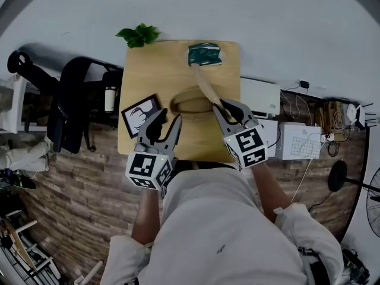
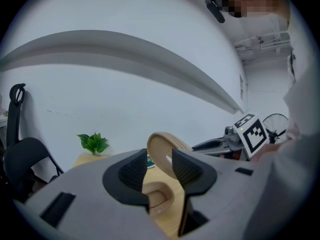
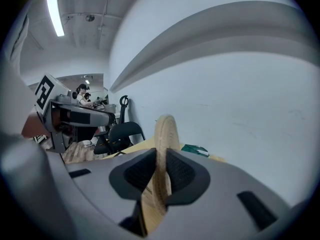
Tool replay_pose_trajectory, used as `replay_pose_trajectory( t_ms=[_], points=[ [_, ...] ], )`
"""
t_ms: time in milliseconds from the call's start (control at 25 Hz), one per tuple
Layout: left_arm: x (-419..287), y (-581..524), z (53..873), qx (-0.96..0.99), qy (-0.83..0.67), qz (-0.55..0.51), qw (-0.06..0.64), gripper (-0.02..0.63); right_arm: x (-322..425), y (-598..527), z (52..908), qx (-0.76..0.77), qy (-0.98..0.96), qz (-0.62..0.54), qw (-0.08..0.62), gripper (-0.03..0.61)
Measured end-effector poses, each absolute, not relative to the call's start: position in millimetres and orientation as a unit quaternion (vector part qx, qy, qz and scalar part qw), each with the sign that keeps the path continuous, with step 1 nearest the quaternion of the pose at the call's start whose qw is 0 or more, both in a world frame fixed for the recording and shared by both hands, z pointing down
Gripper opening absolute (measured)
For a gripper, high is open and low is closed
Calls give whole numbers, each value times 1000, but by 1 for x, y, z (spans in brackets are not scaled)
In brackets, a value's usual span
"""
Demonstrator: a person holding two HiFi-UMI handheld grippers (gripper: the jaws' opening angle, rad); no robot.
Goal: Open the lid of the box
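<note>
An oval wooden box (image 1: 189,105) lies open on the wooden table (image 1: 159,70). Its lid (image 1: 205,83) is lifted off and stands on edge above the box, with my right gripper (image 1: 228,107) shut on its near rim. In the right gripper view the lid (image 3: 164,134) is pinched between the two pads (image 3: 180,173). My left gripper (image 1: 169,121) hovers open at the box's near left side and holds nothing. The left gripper view looks between its open jaws at the box base (image 2: 159,198) and the raised lid (image 2: 163,150), with the right gripper (image 2: 220,145) beyond.
A green packet (image 1: 205,54) lies at the table's far edge, with a leafy plant (image 1: 138,35) past the far left corner. A framed picture (image 1: 140,114) leans at the left edge. Black chairs (image 1: 71,103) stand left; boxes and cables (image 1: 300,140) sit right.
</note>
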State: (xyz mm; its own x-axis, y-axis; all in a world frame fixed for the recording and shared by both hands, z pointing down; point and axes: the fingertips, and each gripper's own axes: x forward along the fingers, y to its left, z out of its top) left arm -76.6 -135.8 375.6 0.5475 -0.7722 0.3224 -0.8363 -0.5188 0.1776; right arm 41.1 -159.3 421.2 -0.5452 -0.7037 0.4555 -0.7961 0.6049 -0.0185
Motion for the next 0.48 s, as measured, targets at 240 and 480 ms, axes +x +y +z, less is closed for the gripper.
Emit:
replay_pose_trajectory(
  t_ms=[240,480],
  points=[
    [-79,-136,373,864,-468,101,153,146,44,-158,408,429,-877,129,172,64],
    [-81,-136,371,861,-475,100,149,130,47,-159,398,435,-878,134,149,64]
  ],
)
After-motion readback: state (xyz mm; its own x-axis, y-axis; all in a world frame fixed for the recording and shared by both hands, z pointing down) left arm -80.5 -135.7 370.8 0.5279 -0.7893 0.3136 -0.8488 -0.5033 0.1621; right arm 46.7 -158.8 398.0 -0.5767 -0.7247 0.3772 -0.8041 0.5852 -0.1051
